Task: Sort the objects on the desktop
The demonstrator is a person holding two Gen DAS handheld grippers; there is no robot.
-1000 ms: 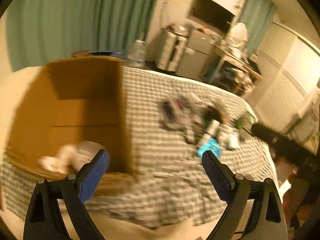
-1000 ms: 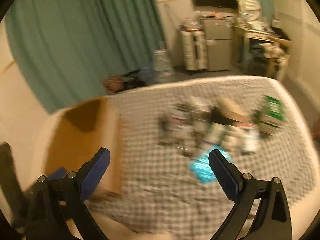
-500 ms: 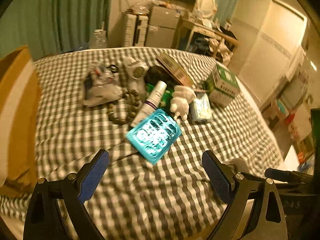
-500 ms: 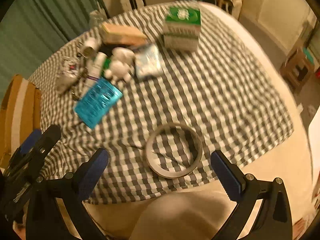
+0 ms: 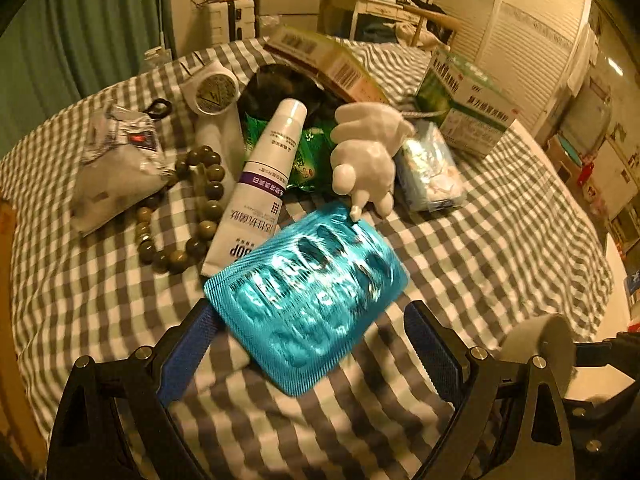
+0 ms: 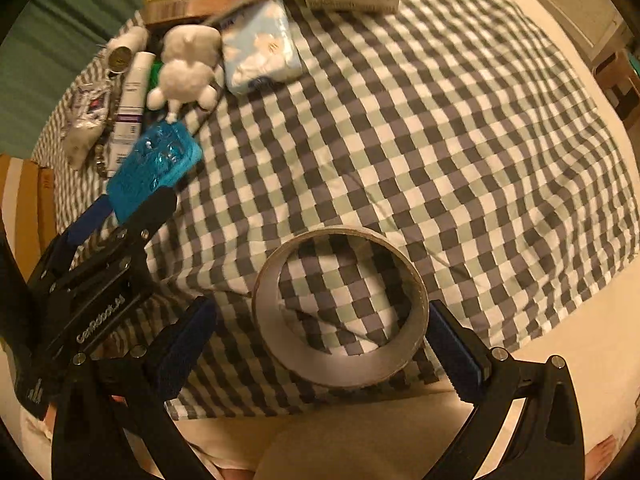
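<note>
Blister pack (image 5: 308, 300): teal foil sheet, lying flat on the checked cloth (image 5: 500, 248) at the near edge of the clutter, one corner under the foot of the white figurine (image 5: 366, 156).
Tape roll (image 6: 340, 308): ring lying flat on the cloth near the table's front edge, well apart from the pile.
Left gripper (image 5: 308, 344): fingers spread wide, empty; the pack's near end sits between them, the left pad close to or touching its corner, the right pad clear of it.
Right gripper (image 6: 320, 336): fingers apart, empty, straddling the roll; the right pad is at the rim, contact cannot be confirmed.
Pack handling: judged very light, thin, springy and slick; it will likely bow or skate if squeezed across its width. Best hold is on a stiff sealed edge, near end, with the far corner eased from under the figurine.
Roll handling: judged light and rigid, smooth-sided. Either clamp across the outer wall, or pinch one wall with a finger inside the ring.
Neighbours: tube (image 5: 260, 188) and bead bracelet (image 5: 188, 208) lie just beside the pack; both may be nudged.
Risk: figurine may tip when the pack slides out.
Destination: cardboard box (image 6: 24, 208) at far left, presumed.
</note>
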